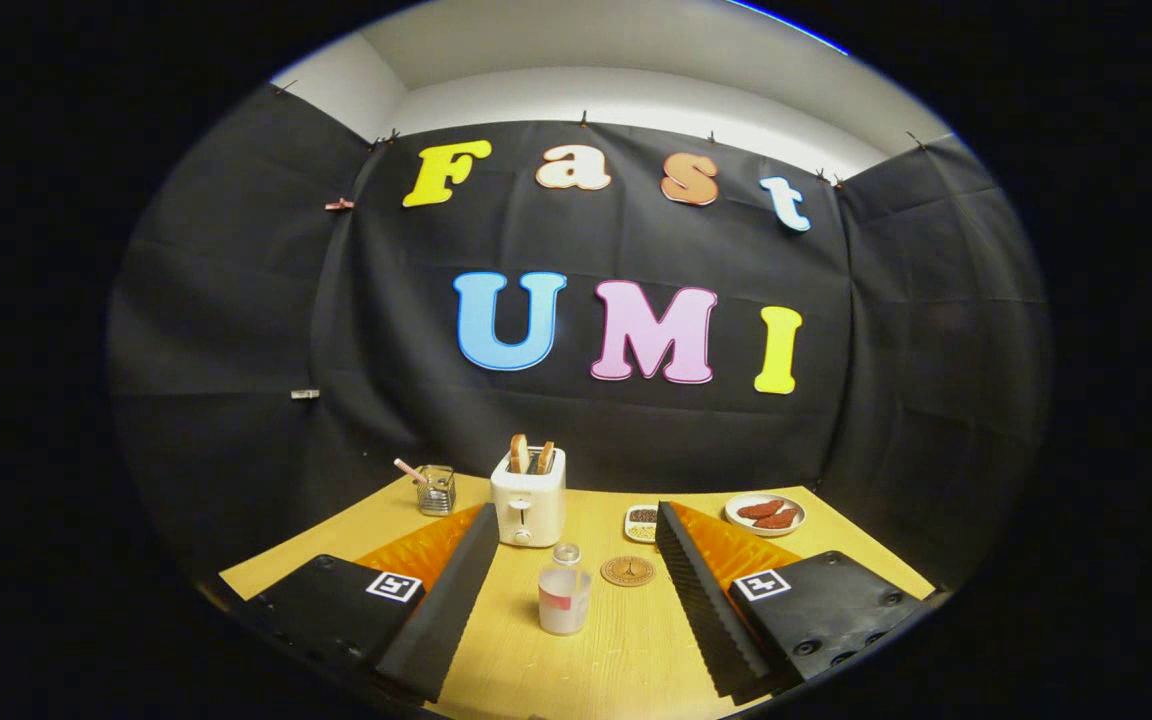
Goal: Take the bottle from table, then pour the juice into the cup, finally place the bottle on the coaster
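Note:
A small clear bottle (pixel 564 595) with pale juice and a red label stands upright on the yellow wooden table (pixel 636 650), in the gap between my two fingers. My gripper (pixel 574 530) is open, its fingers wide apart on either side and touching nothing. A round brown coaster (pixel 627 570) lies flat just right of the bottle and slightly beyond it. A glass cup (pixel 436 489) with a pink straw stands at the table's far left, beyond the left finger.
A white toaster (pixel 528 497) with two slices of bread stands right behind the bottle. A small dish of seeds (pixel 641 521) and a white plate of red food (pixel 765 514) sit at the far right. Black cloth walls the booth behind.

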